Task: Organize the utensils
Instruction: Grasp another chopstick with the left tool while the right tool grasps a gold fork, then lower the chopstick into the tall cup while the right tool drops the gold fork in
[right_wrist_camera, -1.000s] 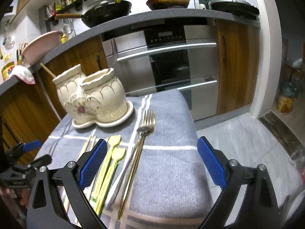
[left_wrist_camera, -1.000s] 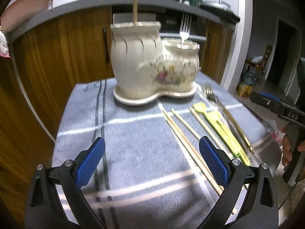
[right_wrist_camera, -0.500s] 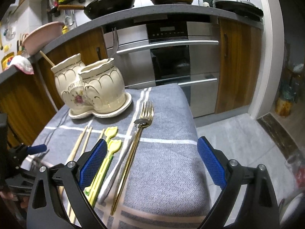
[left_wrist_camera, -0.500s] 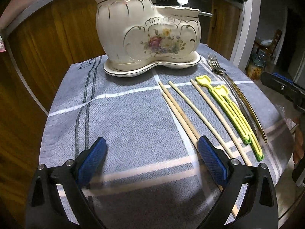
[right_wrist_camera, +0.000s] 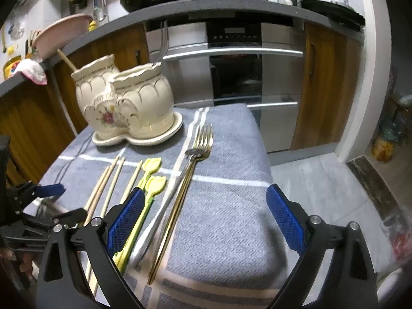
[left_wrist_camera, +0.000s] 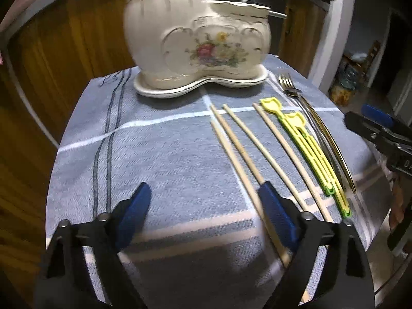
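Floral ceramic holder point(left_wrist_camera: 203, 43), no legible brand

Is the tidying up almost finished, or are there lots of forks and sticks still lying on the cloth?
Barely started. Done: one silver fork and one wooden stick stand in the cream flowered ceramic holder. In hand: nothing; the left gripper and right gripper have open, empty jaws. Left on the grey striped cloth: wooden chopsticks, yellow plastic utensils, two long forks.
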Tool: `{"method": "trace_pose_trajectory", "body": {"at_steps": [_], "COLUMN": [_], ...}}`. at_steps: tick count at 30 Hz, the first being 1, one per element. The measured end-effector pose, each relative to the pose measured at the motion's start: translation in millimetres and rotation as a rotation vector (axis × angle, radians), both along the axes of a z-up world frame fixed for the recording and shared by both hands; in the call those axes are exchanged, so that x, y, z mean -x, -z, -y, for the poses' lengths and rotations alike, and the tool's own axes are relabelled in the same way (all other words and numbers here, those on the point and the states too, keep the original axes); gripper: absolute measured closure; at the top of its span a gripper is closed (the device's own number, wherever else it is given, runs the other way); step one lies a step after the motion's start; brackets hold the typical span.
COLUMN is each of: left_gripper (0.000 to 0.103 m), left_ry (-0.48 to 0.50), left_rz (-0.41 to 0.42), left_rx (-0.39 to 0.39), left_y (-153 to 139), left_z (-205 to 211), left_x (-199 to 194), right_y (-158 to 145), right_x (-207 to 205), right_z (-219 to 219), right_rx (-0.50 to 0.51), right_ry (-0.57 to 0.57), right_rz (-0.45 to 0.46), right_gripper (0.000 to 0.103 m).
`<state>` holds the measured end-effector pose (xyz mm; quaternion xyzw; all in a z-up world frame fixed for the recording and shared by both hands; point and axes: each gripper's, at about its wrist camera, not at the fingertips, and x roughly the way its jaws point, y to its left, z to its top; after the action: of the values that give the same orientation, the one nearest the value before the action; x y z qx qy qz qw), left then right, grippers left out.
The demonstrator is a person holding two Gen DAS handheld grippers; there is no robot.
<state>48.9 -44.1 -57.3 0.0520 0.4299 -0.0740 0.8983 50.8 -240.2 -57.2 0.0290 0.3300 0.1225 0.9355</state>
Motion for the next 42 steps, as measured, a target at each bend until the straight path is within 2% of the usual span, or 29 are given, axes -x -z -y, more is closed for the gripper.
{"method": "trace_pose_trajectory", "body": {"at_steps": [2, 3, 5, 7, 8, 13, 20, 28, 33, 36, 37, 42], "left_gripper": [0.044, 0.050, 0.075, 0.088, 0.093, 0.095, 0.095, 0.095, 0.094, 0.094, 0.094, 0.096], "left_ry": [0.038, 0.046, 0.052, 0.056, 0.058, 0.082, 0.096, 0.108, 0.113, 0.118, 0.122, 0.132], "left_rz": [0.008, 0.005, 0.001, -0.003, -0.005, -0.004, -0.016, -0.038, -0.054, -0.049, -0.046, -0.026], "left_rx": [-0.010, -0.006, -0.011, -0.013, -0.013, -0.048, -0.076, -0.053, -0.032, -0.041, -0.046, -0.044], "left_y": [-2.6, -3.1, -5.5, -6.2, -6.8, -6.3, -5.9, -5.9, -5.9, -4.6, -4.2, -2.4], "left_z": [3.3, 2.8, -2.2, -7.5, -10.0, -20.1, -28.6, -34.0, -32.8, -29.1, -27.6, -28.0], "left_x": [0.7, 0.2, -1.9, -2.9, -3.2, -4.1, -10.3, -22.4, -33.7, -40.2, -41.4, -41.3], "right_y": [2.3, 4.2, 7.1, 8.1, 8.1, 12.4, 10.4, 12.4, 12.4, 12.9, 13.4, 12.0], "right_x": [-0.8, -1.5, -2.5, -3.3, -3.8, -9.6, -26.5, -67.7, -86.8, -90.4, -91.2, -87.8], "right_z": [-3.4, -5.5, -8.6, -12.0, -14.5, -23.2, -21.4, -21.9, -20.7, -23.7, -22.9, -17.2], "right_rx": [0.003, 0.005, -0.005, -0.020, -0.025, -0.001, 0.038, 0.054, 0.057, 0.075, 0.065, 0.040], "right_ry": [-0.014, -0.028, -0.053, -0.081, -0.095, -0.116, -0.061, -0.011, -0.006, -0.023, -0.030, -0.011], "right_rz": [-0.023, -0.038, -0.062, -0.078, -0.084, -0.127, -0.168, -0.223, -0.232, -0.221, -0.220, -0.186], "right_gripper": [0.035, 0.040, 0.055, 0.065, 0.072, 0.094, 0.094, 0.085, 0.084, 0.090, 0.094, 0.097]}}
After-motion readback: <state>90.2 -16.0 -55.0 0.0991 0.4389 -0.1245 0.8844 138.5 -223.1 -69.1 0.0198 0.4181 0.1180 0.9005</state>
